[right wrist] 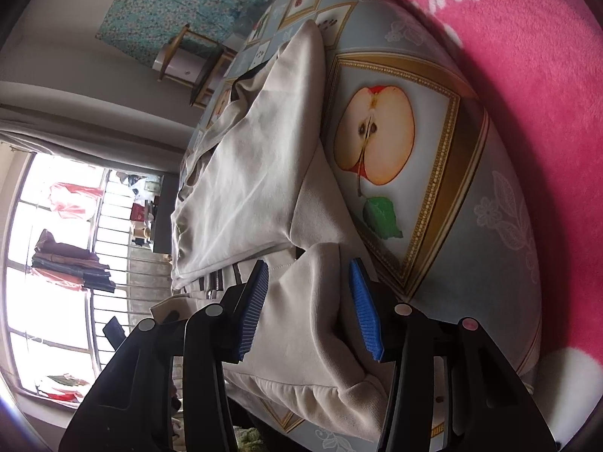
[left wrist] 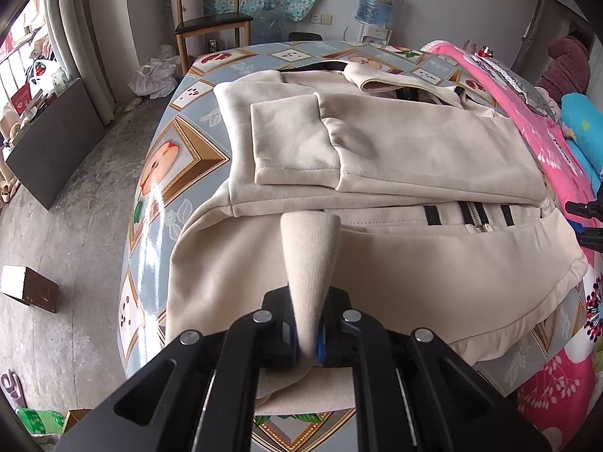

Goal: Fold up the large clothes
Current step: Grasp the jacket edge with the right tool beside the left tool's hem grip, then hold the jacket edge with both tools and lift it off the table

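Note:
A large beige zip jacket (left wrist: 395, 150) lies on the fruit-patterned tablecloth (left wrist: 177, 150), its sleeves folded over the body and its black-striped zipper band facing me. My left gripper (left wrist: 307, 342) is shut on the jacket's ribbed cuff (left wrist: 309, 256), pinched upright between the pads at the near hem. In the right wrist view my right gripper (right wrist: 311, 305) is open, its blue pads (right wrist: 363, 309) straddling a fold of the jacket's hem corner (right wrist: 301, 339) on the tablecloth (right wrist: 433, 173). The right gripper's tips also show at the left view's right edge (left wrist: 588, 218).
A pink blanket (left wrist: 527, 120) lies along the table's right side, also in the right wrist view (right wrist: 508, 56). A wooden chair (left wrist: 211, 19) and a water dispenser (left wrist: 377, 3) stand behind the table. A dark board (left wrist: 49, 143) and a small box (left wrist: 30, 288) are on the floor at left.

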Demonstrator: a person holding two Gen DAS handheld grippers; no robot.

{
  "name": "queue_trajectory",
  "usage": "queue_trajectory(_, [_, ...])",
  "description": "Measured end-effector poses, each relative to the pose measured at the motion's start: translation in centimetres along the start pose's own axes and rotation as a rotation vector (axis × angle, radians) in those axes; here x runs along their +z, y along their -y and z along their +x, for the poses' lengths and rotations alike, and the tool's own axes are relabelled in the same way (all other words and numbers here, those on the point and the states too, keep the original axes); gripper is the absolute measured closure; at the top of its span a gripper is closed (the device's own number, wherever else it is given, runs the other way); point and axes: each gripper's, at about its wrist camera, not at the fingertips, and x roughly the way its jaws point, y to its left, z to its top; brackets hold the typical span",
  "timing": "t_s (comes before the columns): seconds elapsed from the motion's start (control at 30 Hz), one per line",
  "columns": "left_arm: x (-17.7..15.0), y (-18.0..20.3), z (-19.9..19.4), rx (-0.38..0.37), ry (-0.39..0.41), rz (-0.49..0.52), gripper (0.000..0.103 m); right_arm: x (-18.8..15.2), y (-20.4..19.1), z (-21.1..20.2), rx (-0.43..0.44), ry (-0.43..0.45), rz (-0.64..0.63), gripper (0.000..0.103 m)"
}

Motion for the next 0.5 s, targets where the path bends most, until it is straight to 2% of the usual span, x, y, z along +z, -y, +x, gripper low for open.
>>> queue_trajectory(0.23, [0.0,0.0,0.0,-0.007,0.003,-0.003,0.096,-1.3,-0.7,-0.1,-0.038,-0.039,-0.042,0.058])
queue_trajectory(0.33, [0.0,0.0,0.0,-0.008,0.002,0.000,0.096,-1.6,-1.4,0.1,-0.069,-0.038,-0.088,0.067])
queue_trajectory(0.4, [0.0,0.0,0.0,-0.007,0.002,-0.001,0.096,-1.6,-1.8,0.4,-0.084,-0.036,-0.109,0.068])
queue_trajectory(0.5, [0.1,-0.1,0.1,-0.015,-0.001,-0.011,0.096,-1.5,-1.8,1.1,-0.107,-0.027,-0.100,0.075])
